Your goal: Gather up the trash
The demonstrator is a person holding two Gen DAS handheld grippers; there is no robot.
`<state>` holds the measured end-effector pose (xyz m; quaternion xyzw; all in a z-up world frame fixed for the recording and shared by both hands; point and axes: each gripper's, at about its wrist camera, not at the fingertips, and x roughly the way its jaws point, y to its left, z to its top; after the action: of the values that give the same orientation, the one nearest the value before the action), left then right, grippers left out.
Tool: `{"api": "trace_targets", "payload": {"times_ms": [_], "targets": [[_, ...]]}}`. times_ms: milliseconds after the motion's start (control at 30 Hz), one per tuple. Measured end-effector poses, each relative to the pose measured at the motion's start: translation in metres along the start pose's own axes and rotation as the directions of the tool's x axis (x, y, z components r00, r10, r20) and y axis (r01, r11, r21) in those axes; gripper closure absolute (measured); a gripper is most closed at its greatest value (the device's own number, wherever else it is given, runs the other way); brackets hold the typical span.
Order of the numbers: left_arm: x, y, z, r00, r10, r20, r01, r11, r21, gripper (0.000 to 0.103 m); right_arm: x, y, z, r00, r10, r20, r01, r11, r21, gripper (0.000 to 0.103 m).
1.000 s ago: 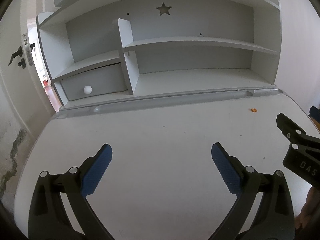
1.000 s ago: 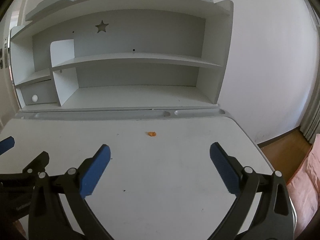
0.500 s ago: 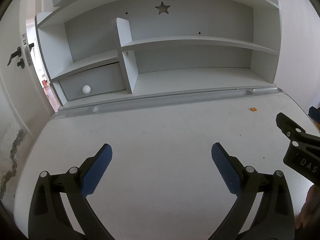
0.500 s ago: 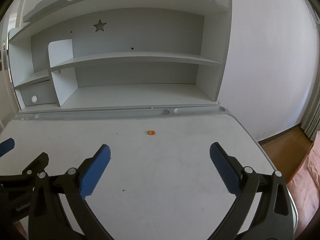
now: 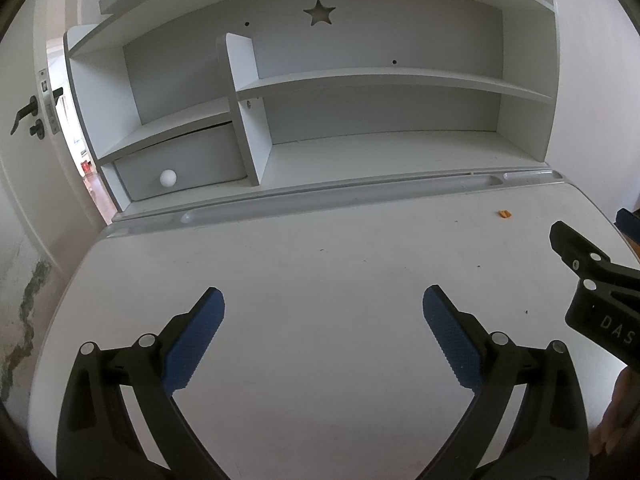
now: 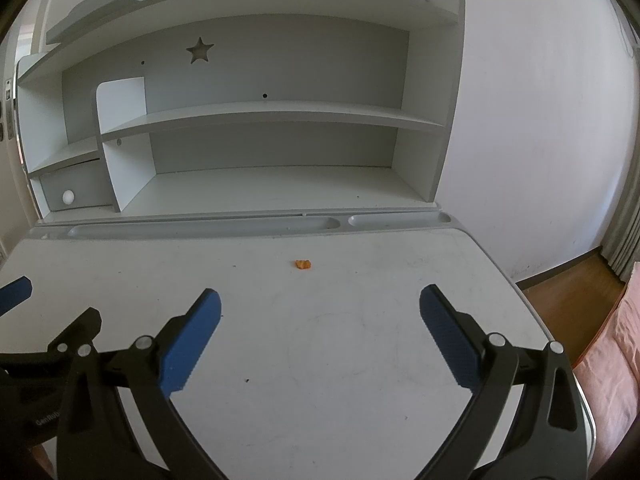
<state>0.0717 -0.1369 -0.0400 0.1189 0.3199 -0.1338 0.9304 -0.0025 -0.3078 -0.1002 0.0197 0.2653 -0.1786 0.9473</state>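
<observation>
Both the left gripper (image 5: pixel 323 312) and right gripper (image 6: pixel 320 312) are hovering spread wide over the desk (image 6: pixel 360 360), the orange scrap (image 6: pixel 303 265) lying far of the right one.

You are looking across a white desk (image 6: pixel 360 360) that is carrying a few dark specks and faint scuffs. Along its far edge a grey pencil tray (image 6: pixel 200 227) is running left to right. Behind it a grey shelf unit (image 6: pixel 280 114) is standing, with a star cutout (image 6: pixel 199 50) showing in its back panel. At far left a small drawer (image 5: pixel 188 158) is sitting under the low shelf, wearing a round white knob (image 5: pixel 167 178). A door handle (image 5: pixel 24 114) is showing further left.
</observation>
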Motion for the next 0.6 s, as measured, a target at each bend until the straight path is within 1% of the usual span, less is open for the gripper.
{"api": "trace_targets", "payload": {"times_ms": [233, 400, 500, 533, 600], "targets": [[0.0, 0.0, 0.0, 1.0, 0.003, 0.0, -0.003, 1.0, 0.002, 0.007, 0.0, 0.0, 0.0, 1.0, 0.001, -0.001, -0.001, 1.0, 0.002, 0.007], [-0.003, -0.005, 0.0, 1.0, 0.025, 0.004, -0.025, 1.0, 0.0, 0.007, 0.002, -0.008, 0.0, 1.0, 0.018, -0.005, -0.018, 0.999, 0.035, 0.007], [-0.009, -0.007, 0.005, 0.998, 0.06, 0.011, -0.06, 0.998, -0.005, 0.007, 0.006, -0.013, 0.0, 0.999, 0.02, -0.028, -0.018, 0.998, 0.057, 0.007], [-0.011, -0.007, 0.007, 0.998, 0.059, 0.014, -0.059, 0.998, -0.008, 0.007, 0.007, -0.013, 0.0, 0.999, 0.018, -0.035, -0.016, 0.998, 0.061, 0.007], [-0.012, -0.005, 0.009, 0.999, 0.033, 0.008, -0.033, 0.999, -0.013, 0.006, 0.007, -0.015, -0.002, 0.999, 0.009, -0.049, -0.005, 0.998, 0.066, 0.007]]}}
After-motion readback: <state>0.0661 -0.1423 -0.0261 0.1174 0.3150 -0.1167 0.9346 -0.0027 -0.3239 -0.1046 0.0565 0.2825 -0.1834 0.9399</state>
